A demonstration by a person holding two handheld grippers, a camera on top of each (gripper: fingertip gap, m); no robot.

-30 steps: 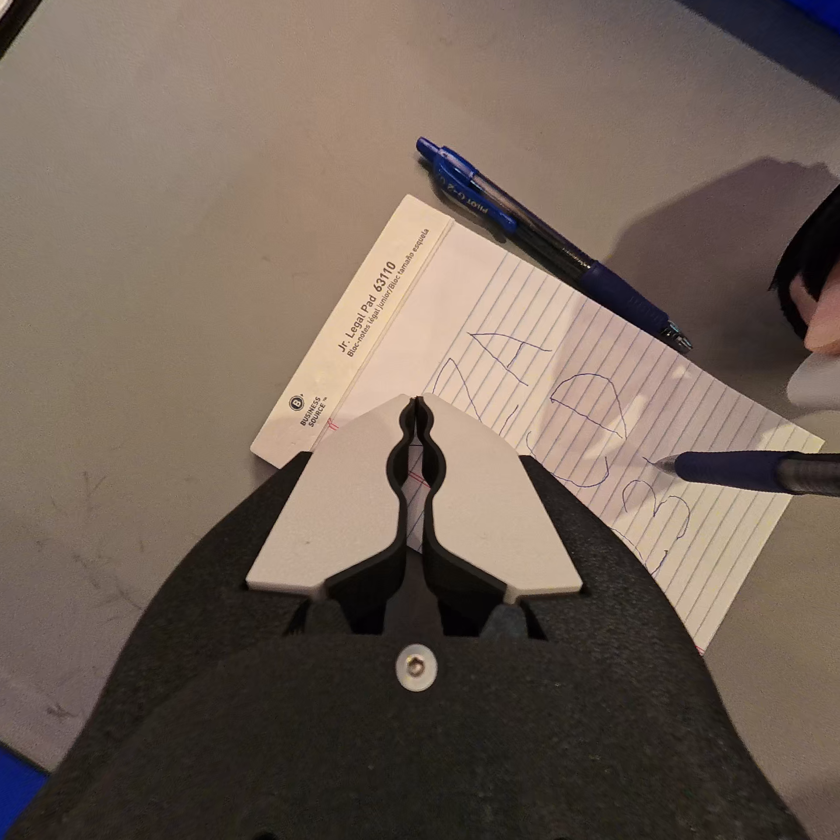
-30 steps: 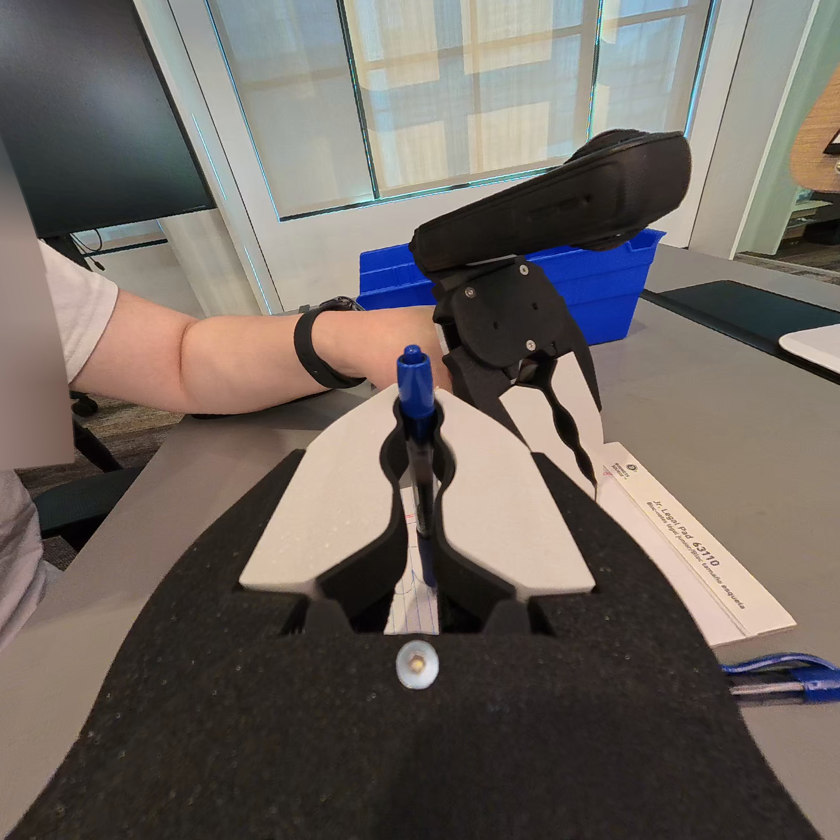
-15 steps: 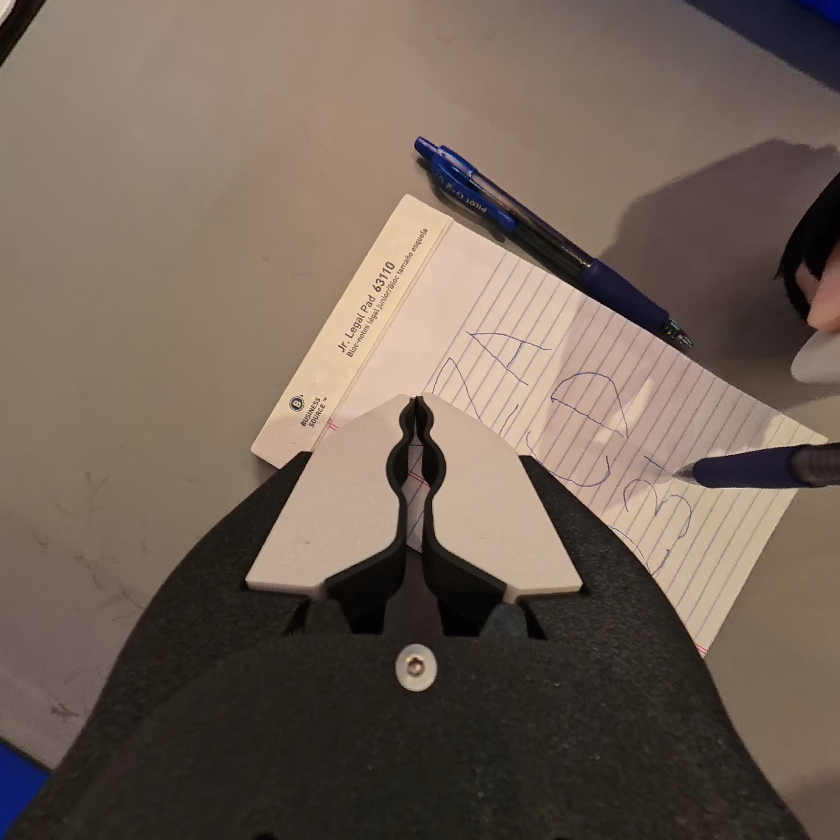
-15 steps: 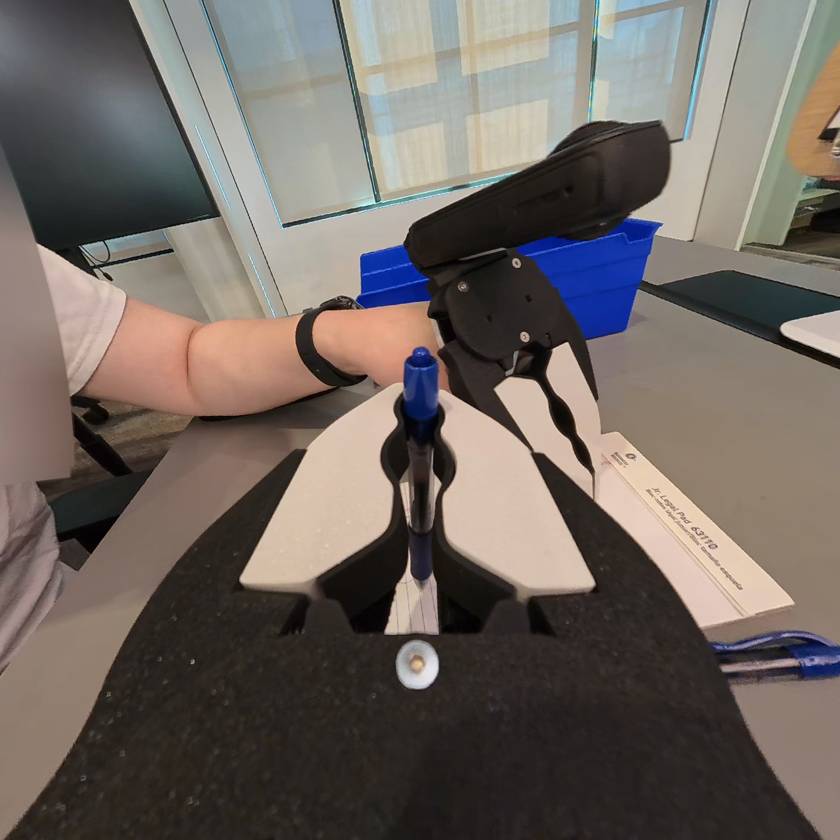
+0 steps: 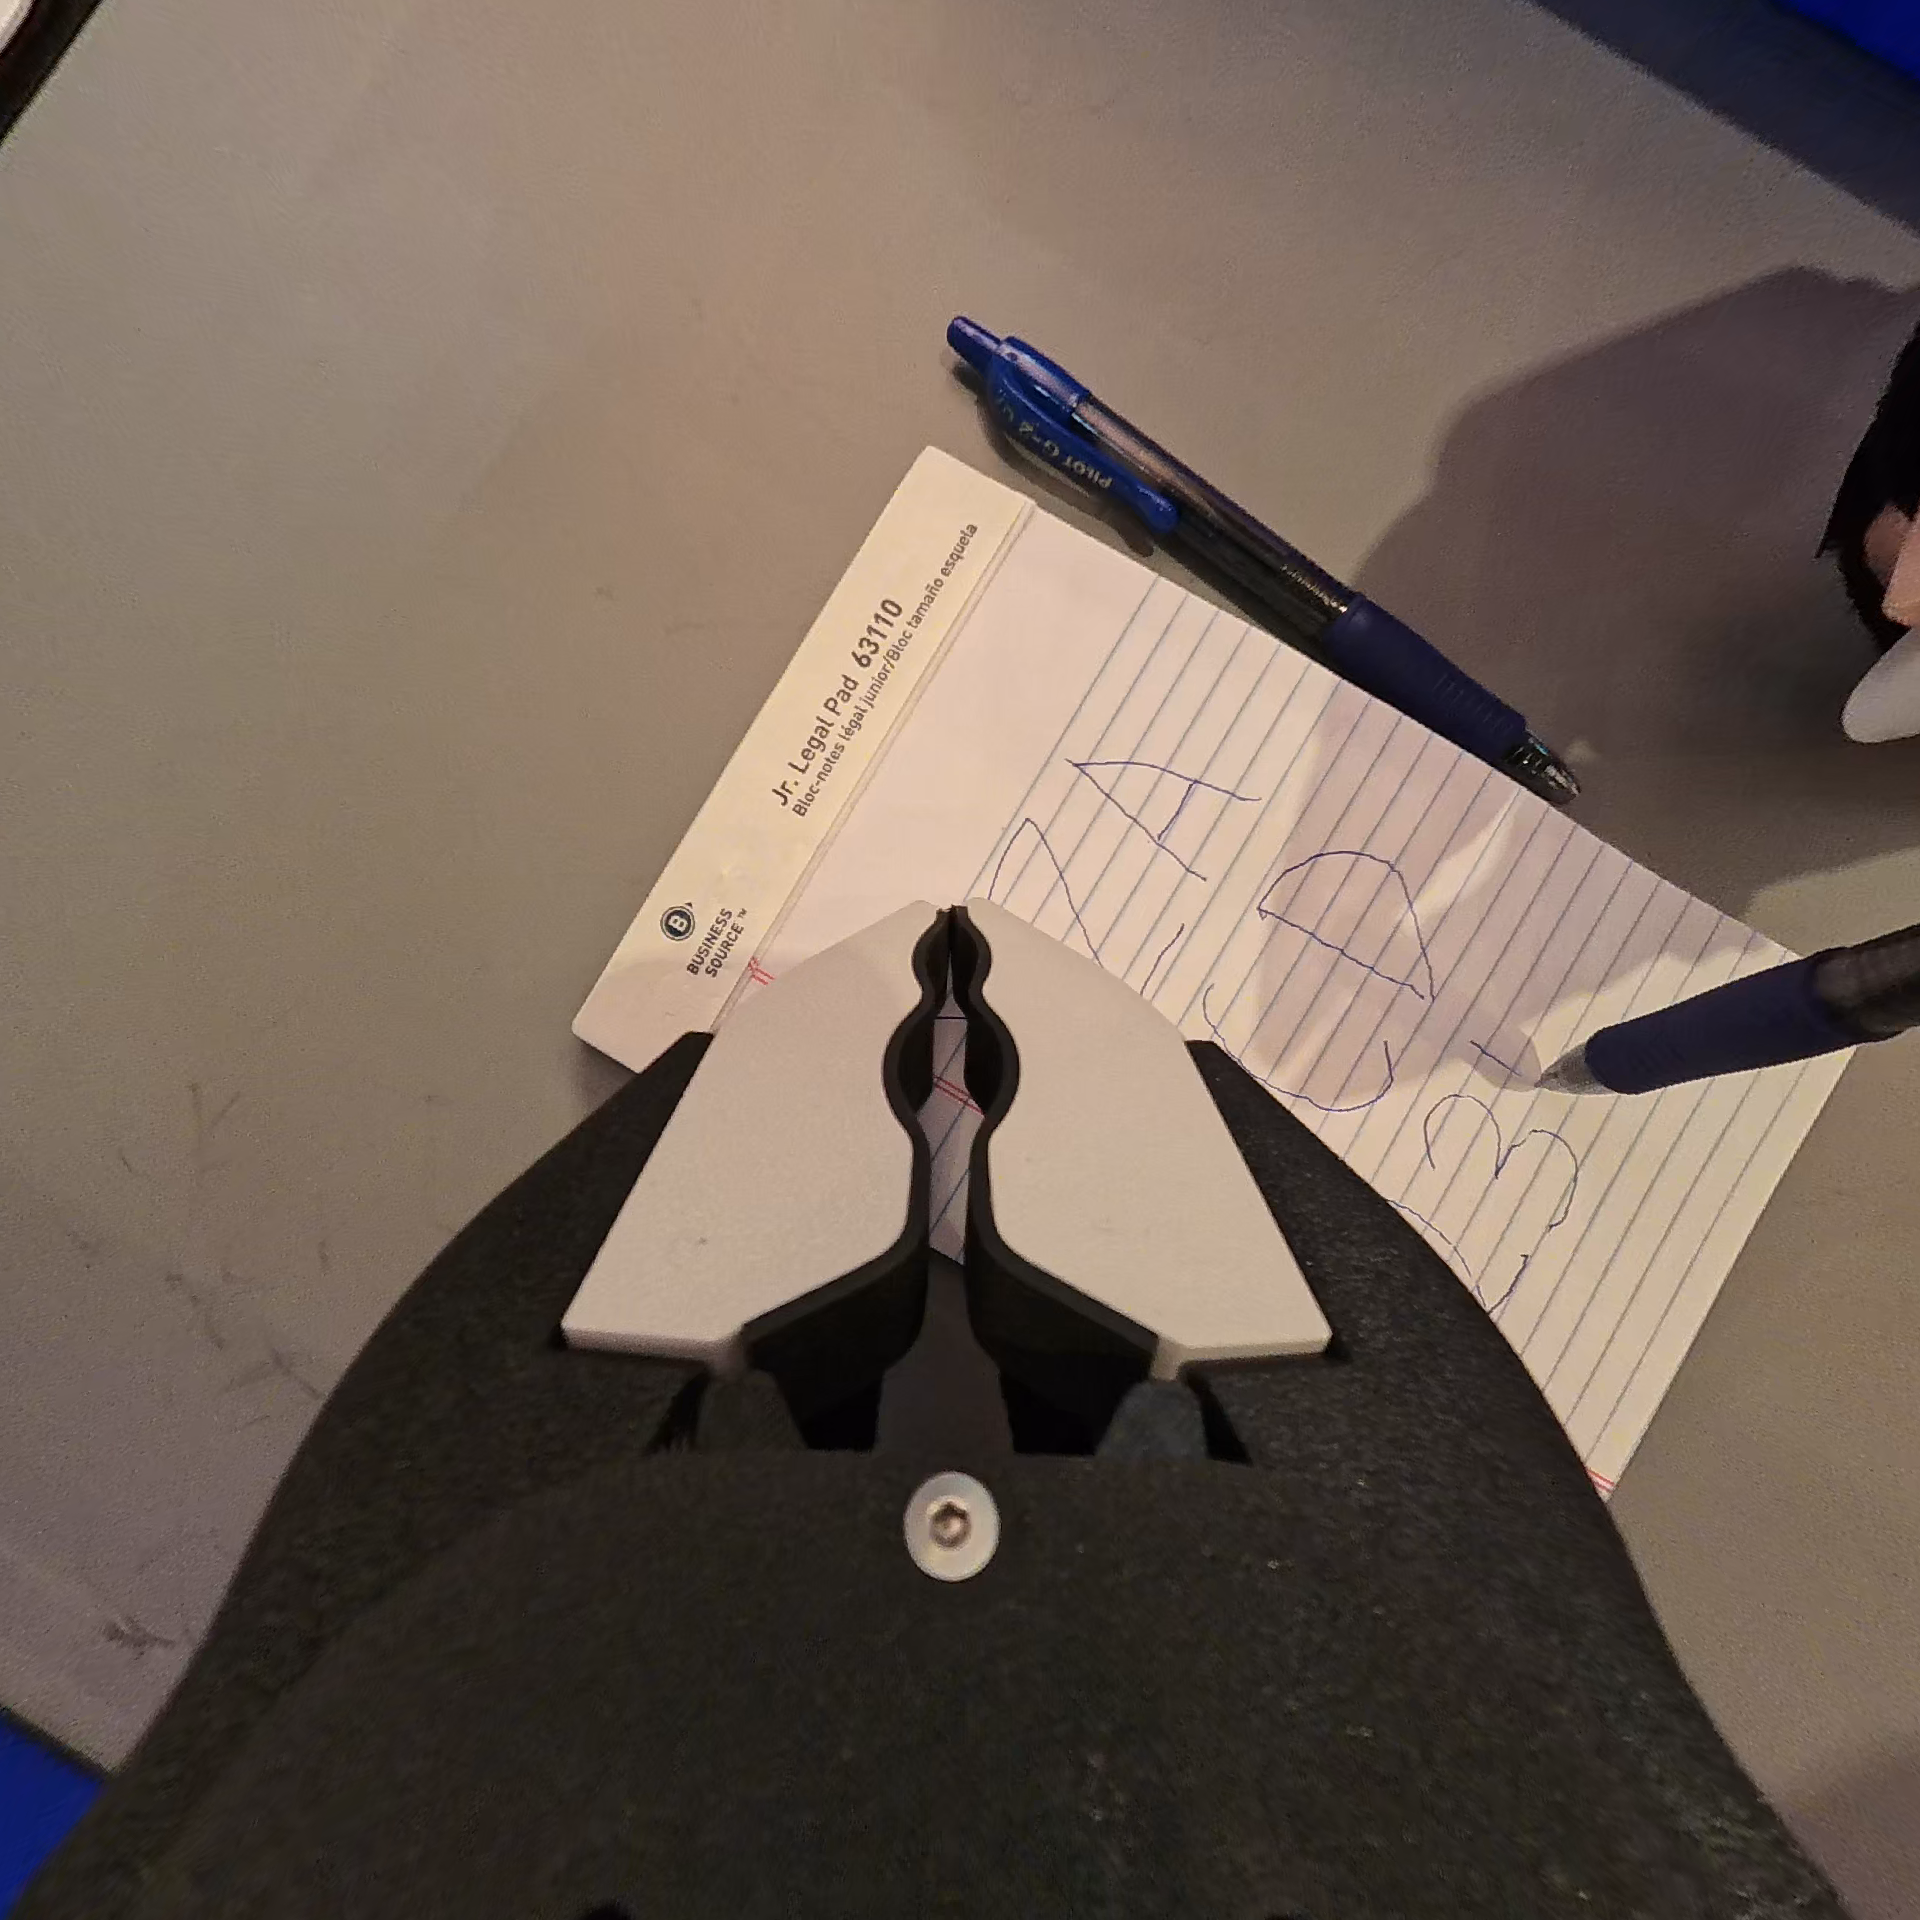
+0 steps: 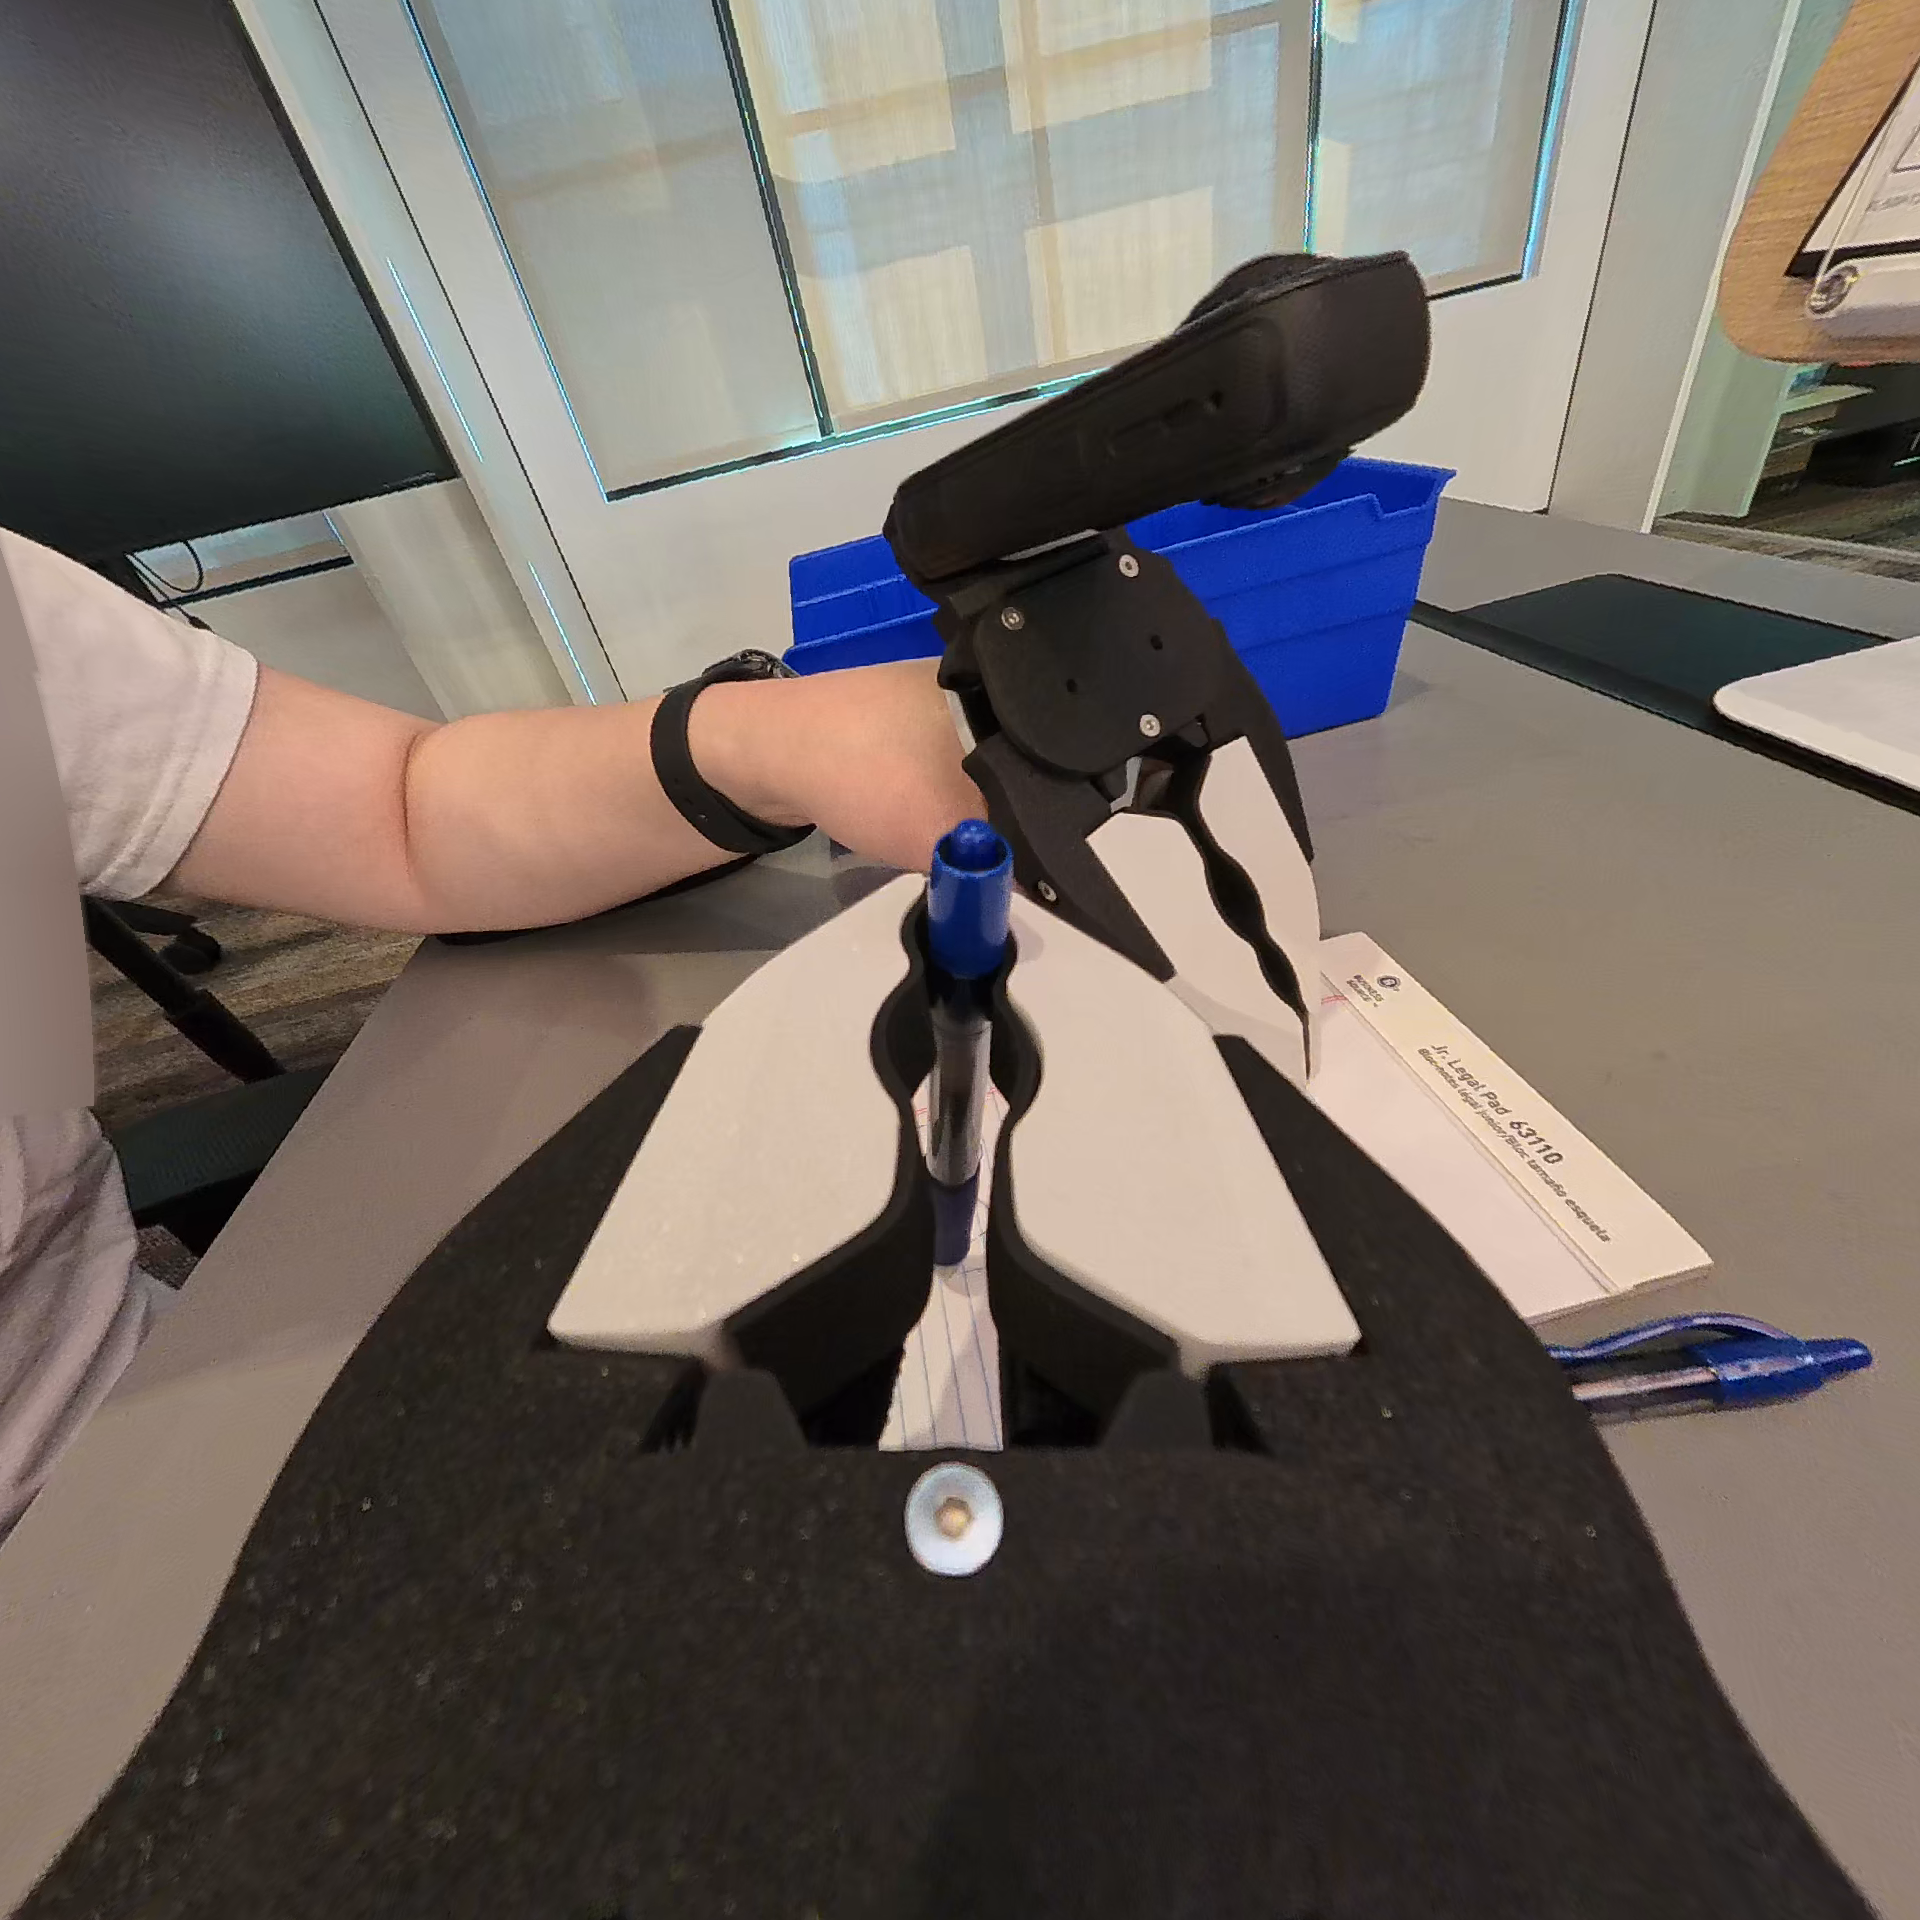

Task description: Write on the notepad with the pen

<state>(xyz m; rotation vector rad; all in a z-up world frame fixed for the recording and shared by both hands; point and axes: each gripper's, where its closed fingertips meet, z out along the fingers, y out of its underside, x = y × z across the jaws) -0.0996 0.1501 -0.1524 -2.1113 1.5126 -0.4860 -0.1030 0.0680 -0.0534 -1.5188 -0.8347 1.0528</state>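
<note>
A white lined notepad (image 5: 1122, 727) lies on the grey table with blue handwriting on its top page; it also shows in the right wrist view (image 6: 1455, 1174). My left gripper (image 5: 951, 914) is shut and empty, its tips down on the page near the pad's bound end. It appears in the right wrist view (image 6: 1304, 1049) standing on the pad. My right gripper (image 6: 961, 914) is shut on a blue pen (image 6: 956, 1039), held upright. In the left wrist view that pen (image 5: 1714, 1023) comes in from the right with its tip on the page beside the handwriting.
A second blue pen (image 5: 1247, 540) lies on the table along the pad's far edge and shows in the right wrist view (image 6: 1714, 1371). A blue bin (image 6: 1340, 592) stands behind the left gripper. A person's forearm (image 6: 520, 810) rests at the table's left edge. Across from one pair of fingers to the other is roughly 12 centimeters.
The pen tip has slid a little to the right across the page, leaving a short new stroke. The pen now tilts more steeply. The left gripper has stayed put.
</note>
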